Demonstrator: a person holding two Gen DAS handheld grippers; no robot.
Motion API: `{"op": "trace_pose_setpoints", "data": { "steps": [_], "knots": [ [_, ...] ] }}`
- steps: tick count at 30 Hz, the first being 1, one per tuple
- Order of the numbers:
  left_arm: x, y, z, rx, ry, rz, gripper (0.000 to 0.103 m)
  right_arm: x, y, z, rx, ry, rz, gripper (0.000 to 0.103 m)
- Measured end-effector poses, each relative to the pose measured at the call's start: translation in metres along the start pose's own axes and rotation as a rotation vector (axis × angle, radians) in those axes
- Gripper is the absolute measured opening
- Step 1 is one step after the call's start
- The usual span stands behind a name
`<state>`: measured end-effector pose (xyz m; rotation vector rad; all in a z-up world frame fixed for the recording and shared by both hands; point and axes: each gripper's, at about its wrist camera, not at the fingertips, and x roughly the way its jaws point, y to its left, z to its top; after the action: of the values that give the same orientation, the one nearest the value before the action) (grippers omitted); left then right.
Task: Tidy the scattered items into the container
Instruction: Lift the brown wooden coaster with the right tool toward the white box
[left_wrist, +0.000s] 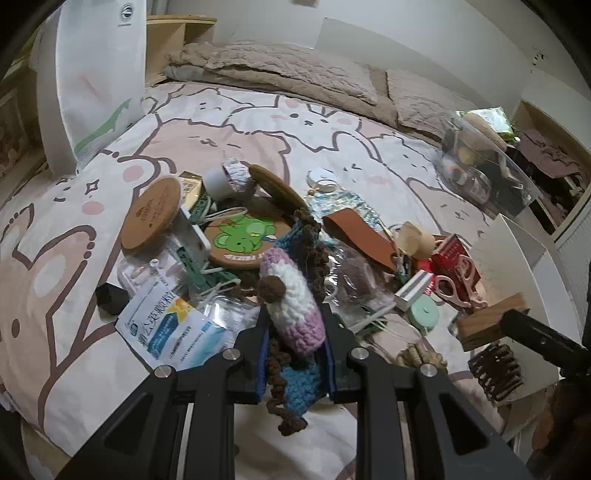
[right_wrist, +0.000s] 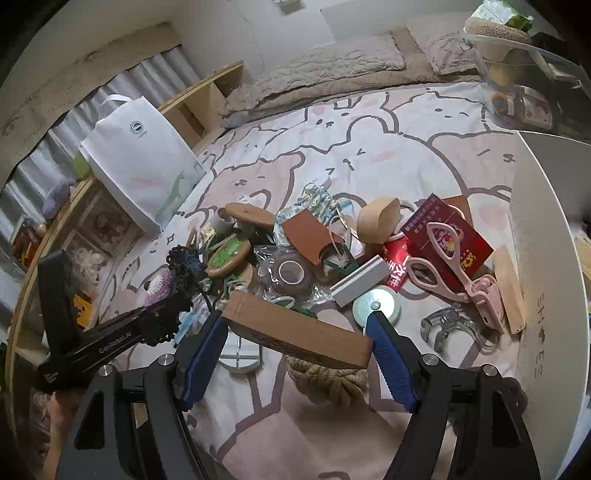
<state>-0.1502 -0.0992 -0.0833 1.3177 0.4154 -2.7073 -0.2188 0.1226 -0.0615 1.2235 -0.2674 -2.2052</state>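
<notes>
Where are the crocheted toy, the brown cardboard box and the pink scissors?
crocheted toy (left_wrist: 295, 314): left wrist view, its purple-and-white body.
brown cardboard box (right_wrist: 295, 332): right wrist view, its long front face.
pink scissors (right_wrist: 452, 264): right wrist view, near the pivot.

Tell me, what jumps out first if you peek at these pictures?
The big messy pile of little things in the middle of the bunny-print bedspread. Right up close, the left claw squeezes a crocheted toy in purple, white and blue, while the right claw holds a brown cardboard box above the heap. A white paper bag stands at the bed's left edge.
</notes>
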Motion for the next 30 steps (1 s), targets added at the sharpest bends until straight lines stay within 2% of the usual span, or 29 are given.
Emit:
{"op": "trace_pose_setpoints", "data": {
  "steps": [9, 18, 30],
  "knots": [
    [-0.005, -0.013, -0.002, 0.019, 0.001, -0.037, 0.023, -0.003, 0.003, -0.003, -0.016, 0.005, -0.012, 0.078],
    [-0.006, -0.021, -0.006, 0.046, 0.013, -0.057, 0.023, 0.023, 0.010, -0.030, -0.124, 0.165, -0.098, 0.078],
    [-0.008, -0.022, -0.007, 0.048, 0.014, -0.066, 0.023, 0.033, 0.021, -0.081, -0.296, 0.330, -0.190, 0.078]
  ]
}}
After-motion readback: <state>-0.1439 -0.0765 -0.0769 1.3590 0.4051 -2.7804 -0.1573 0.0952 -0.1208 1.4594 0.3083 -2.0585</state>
